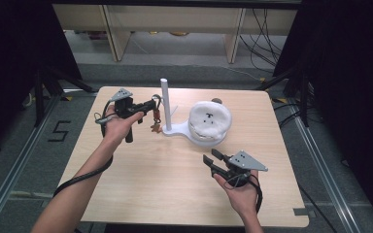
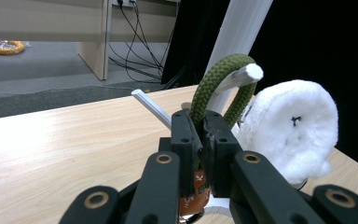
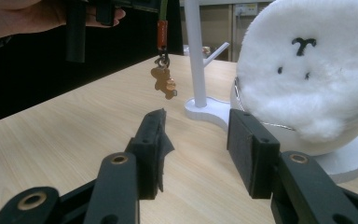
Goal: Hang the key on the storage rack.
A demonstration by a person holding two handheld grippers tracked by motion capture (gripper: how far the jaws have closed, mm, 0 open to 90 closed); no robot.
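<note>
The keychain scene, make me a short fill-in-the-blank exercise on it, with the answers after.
1. The left claw is shut on a green cord loop hooked over a peg of the white ____.
2. The little charm hanging under the cord is coloured ____.
3. The right claw has jaws that stand ____ with nothing between them.
4. The fluffy plush on the round base is coloured ____.

Missing words: stand; brown; open; white

A black "5" is marked on the grey floor, left of the surface.
</note>
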